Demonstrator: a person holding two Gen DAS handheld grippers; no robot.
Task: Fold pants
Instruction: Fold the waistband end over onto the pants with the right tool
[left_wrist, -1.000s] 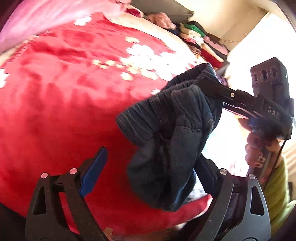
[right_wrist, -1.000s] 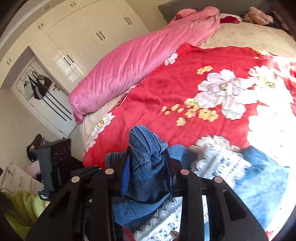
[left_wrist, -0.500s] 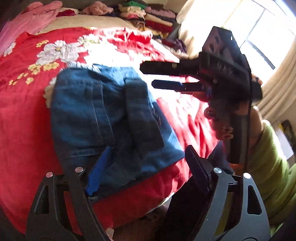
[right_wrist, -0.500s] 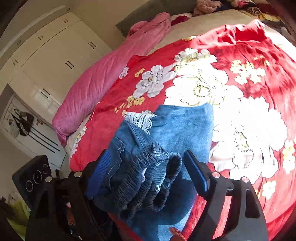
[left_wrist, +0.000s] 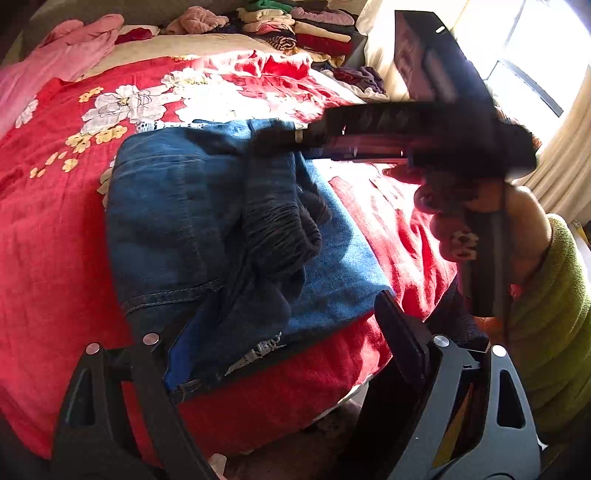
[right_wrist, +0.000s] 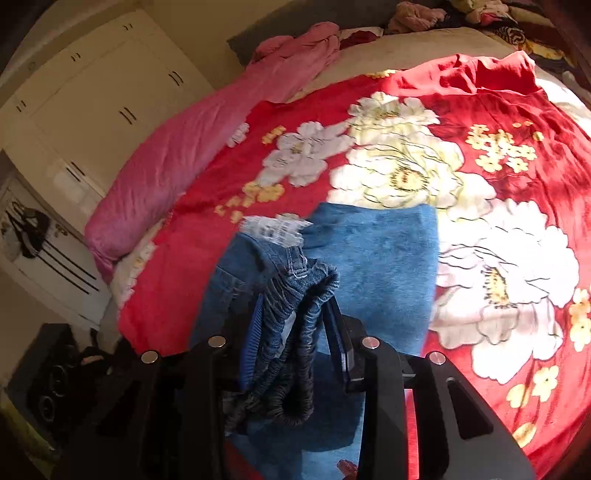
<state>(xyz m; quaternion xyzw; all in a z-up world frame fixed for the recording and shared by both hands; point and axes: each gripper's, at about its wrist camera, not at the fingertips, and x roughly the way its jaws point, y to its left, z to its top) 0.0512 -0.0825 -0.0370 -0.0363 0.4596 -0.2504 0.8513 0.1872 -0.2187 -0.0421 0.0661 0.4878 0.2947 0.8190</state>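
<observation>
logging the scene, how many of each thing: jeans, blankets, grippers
Blue denim pants with lace trim: 1
Red floral blanket: 1
Rolled pink quilt: 1
Black two-finger grippers: 2, left gripper open, right gripper closed on the elastic waistband
Total: 5

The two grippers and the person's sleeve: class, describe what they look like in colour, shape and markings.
The left gripper has black triangular cut-out arms with silver rivets and a blue pad on one finger. The right gripper matches it: black arms, silver rivets, a ribbed blue pad. A thin dark cable runs along its handle. The sleeve is fuzzy yellow-green fabric.
</observation>
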